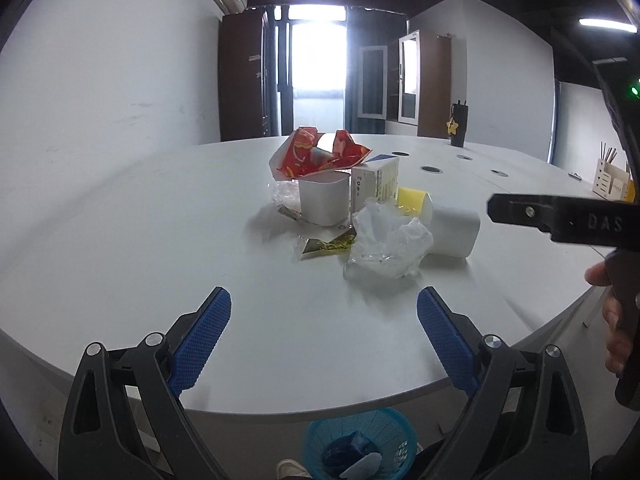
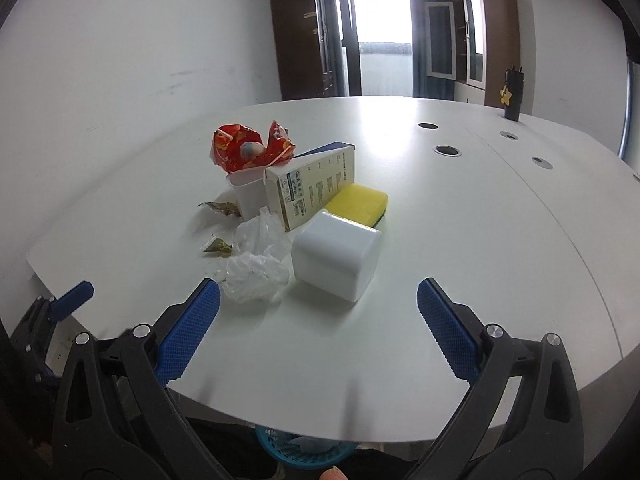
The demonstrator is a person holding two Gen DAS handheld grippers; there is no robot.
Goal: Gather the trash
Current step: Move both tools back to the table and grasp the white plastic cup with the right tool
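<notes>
As you look along your left gripper [image 1: 324, 322], its blue pads [image 1: 204, 338] stand wide apart with nothing between them, above the near edge of a white table [image 1: 140, 220]. At twelve o'clock from the gripper lies the trash pile: a crumpled clear plastic bag [image 1: 386, 242] nearest, a small gold wrapper [image 1: 320, 245] at its nine o'clock, an upright white cup [image 1: 325, 201] behind, and a red foil wrapper [image 1: 316, 156] farthest back. At six o'clock, below the table edge, a blue basket [image 1: 360, 446] already holds some scraps. Your right gripper's black body [image 1: 568, 222] enters at three o'clock.

From your right gripper [image 2: 319, 318], the jaws are likewise released and empty. A white cup on its side [image 2: 335, 257] lies at twelve o'clock, touching a yellow sponge [image 2: 358, 203] behind it. The plastic bag sits at eleven o'clock, with a cardboard carton [image 2: 314, 186] beyond it.
</notes>
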